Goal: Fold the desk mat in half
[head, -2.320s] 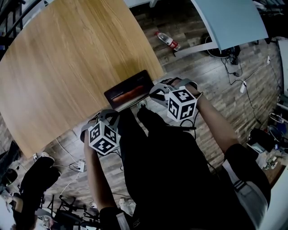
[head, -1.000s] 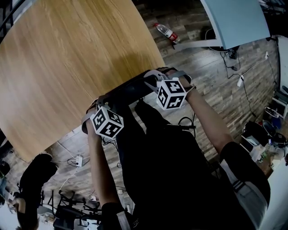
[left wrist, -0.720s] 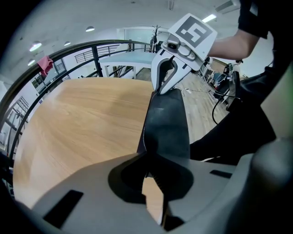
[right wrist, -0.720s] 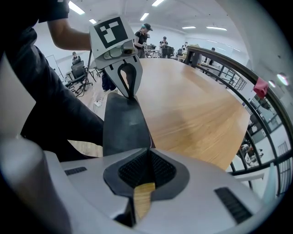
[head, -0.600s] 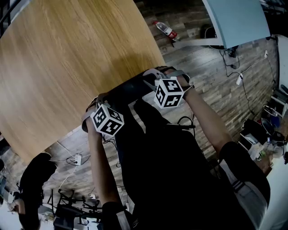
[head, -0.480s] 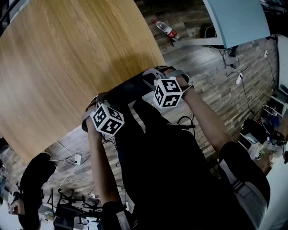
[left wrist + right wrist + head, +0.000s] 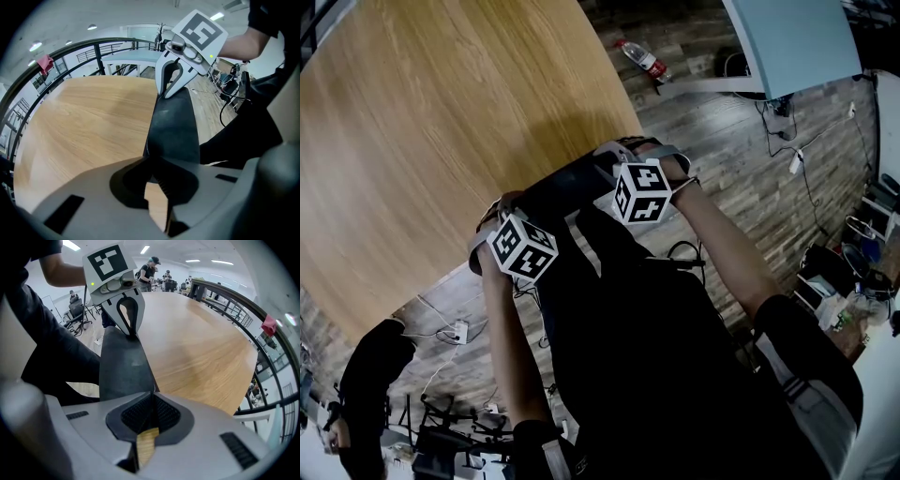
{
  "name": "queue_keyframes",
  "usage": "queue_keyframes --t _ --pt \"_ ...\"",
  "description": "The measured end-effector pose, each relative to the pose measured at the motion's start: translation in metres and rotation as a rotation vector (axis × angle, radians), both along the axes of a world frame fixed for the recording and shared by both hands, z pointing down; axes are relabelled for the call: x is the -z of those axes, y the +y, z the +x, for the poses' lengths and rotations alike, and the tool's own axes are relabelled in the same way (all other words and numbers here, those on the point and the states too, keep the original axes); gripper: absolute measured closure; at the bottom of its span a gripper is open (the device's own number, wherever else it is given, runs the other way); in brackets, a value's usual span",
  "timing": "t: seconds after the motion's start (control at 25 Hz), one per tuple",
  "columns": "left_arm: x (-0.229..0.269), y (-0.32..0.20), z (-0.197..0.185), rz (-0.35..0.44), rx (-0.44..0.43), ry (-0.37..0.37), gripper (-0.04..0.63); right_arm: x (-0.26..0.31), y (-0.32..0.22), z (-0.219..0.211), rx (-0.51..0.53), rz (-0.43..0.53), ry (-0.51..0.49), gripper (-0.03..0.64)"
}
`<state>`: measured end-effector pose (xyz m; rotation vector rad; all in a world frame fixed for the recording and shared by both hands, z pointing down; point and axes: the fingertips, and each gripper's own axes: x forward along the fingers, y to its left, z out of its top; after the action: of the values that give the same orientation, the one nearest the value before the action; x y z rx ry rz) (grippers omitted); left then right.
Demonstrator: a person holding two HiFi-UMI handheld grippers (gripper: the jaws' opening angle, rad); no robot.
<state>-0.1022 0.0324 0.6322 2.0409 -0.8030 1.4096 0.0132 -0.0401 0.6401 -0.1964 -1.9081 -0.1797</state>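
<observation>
**Item 1, left gripper (image 7: 153, 165).** Clenched on one end of the desk mat (image 7: 172, 125). We see the dark sheet pinched in its closed jaws.

**Item 2, right gripper (image 7: 151, 405).** Likewise clamped, on the other end of the mat. The mat runs from it as a dark strip to the left gripper.

**Item 3, desk mat.** Held up between the two grippers, over the edge of the desk (image 7: 441, 141) just below them.
- Change noted: some two seconds ago we saw it lying just ahead of the grippers with a reddish printed face showing. Now only a dark face shows.
- Over the last second both grippers have barely shifted.

**Reading.** We judge the gripped edge raised and the fold begun but not yet laid down. That edge has yet to travel ahead of the grippers to meet the far edge, with both ends kept level.

**Item 4, beyond the grippers.** Bare wooden desk top. Past it lies the plank floor (image 7: 741, 169) with a bottle (image 7: 645, 64) on it.
</observation>
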Motion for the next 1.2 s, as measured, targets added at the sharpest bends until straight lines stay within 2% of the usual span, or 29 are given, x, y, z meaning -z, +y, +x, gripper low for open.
queue_keyframes --t 0.24,0.48,0.64,0.76,0.84,0.92,0.96,1.04,1.08,1.12,1.2 --pt "0.002 -0.003 -0.002 0.054 0.045 -0.01 0.555 0.0 -0.002 0.002 -0.026 -0.02 0.01 0.578" --pt "0.01 -0.016 -0.014 0.162 0.145 -0.035 0.511 -0.005 -0.004 0.002 -0.021 -0.011 0.025 0.578" --pt "0.023 -0.02 -0.033 0.233 0.19 -0.088 0.509 -0.005 -0.003 0.002 -0.02 -0.012 0.029 0.578" --pt "0.052 -0.031 -0.055 0.345 0.313 -0.081 0.509 -0.005 -0.004 0.0 -0.02 -0.012 0.03 0.578" --pt "0.084 -0.039 -0.068 0.455 0.469 -0.016 0.509 -0.005 -0.004 0.0 -0.023 -0.01 0.029 0.578" --pt "0.116 -0.038 -0.072 0.53 0.647 0.108 0.511 -0.005 -0.004 0.0 -0.029 -0.009 0.028 0.578" --pt "0.127 -0.035 -0.068 0.538 0.729 0.188 0.511 -0.005 -0.005 0.001 -0.033 -0.009 0.027 0.578" --pt "0.137 -0.025 -0.049 0.495 0.856 0.361 0.532 -0.006 -0.005 0.001 -0.043 -0.01 0.024 0.578" --pt "0.135 -0.02 -0.035 0.453 0.893 0.436 0.551 -0.006 -0.005 0.001 -0.047 -0.01 0.022 0.578" --pt "0.128 -0.016 -0.022 0.404 0.915 0.49 0.562 -0.006 -0.005 0.002 -0.051 -0.01 0.02 0.578" --pt "0.103 -0.01 -0.001 0.307 0.946 0.518 0.568 -0.006 -0.006 0.002 -0.058 -0.009 0.017 0.578"
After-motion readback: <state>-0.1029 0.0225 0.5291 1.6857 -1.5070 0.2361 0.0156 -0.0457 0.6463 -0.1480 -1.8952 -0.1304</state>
